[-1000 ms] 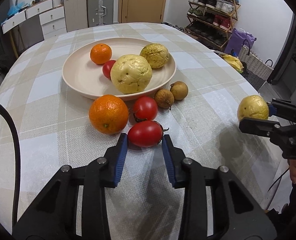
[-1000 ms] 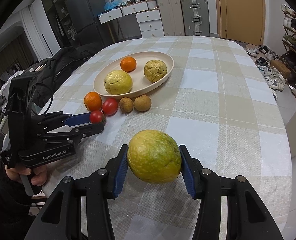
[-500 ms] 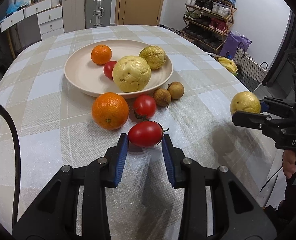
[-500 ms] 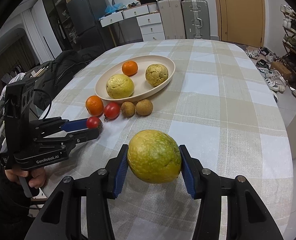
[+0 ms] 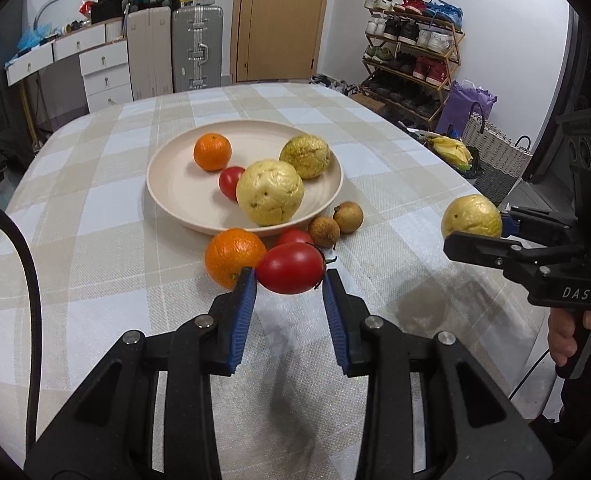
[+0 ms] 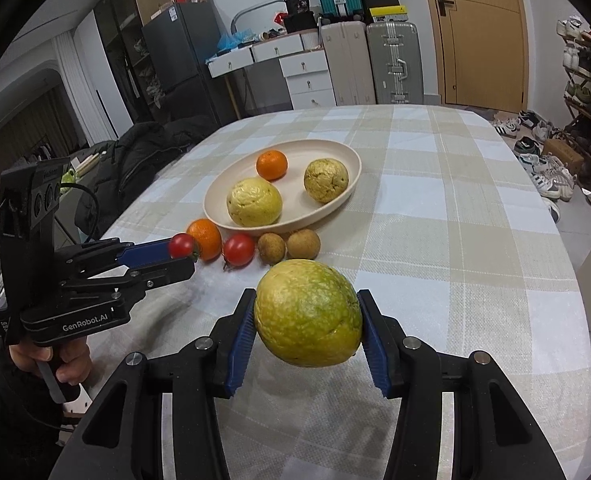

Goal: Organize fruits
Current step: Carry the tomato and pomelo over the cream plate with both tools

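A: Readable text? "GenRobot.AI" in white on the left gripper (image 6: 175,258) body; "DAS" on the right gripper (image 5: 473,228) body. Box labels on the dresser too small to read.

B: Tong states?

A: Left gripper pinches a red tomato (image 5: 290,268) between its blue pads (image 5: 244,312), lifted off the cloth. Right gripper clamps a yellow-green guava (image 6: 308,313), also in the air.

B: Remaining fruit?

A: Cream plate (image 5: 175,196) holds a small orange (image 5: 212,152), a tomato, two pale guavas. Just in front of the plate: a larger orange (image 5: 233,256), another tomato, two brown longans (image 5: 335,224), close together.

B: Surface, room?

A: Rounded table, beige-and-white checked cloth (image 5: 95,240). Behind: silver and cream suitcases (image 5: 197,48), white drawers, wooden door, shoe rack (image 5: 411,56) right, dark fridge, black jacket beside the table's left edge.
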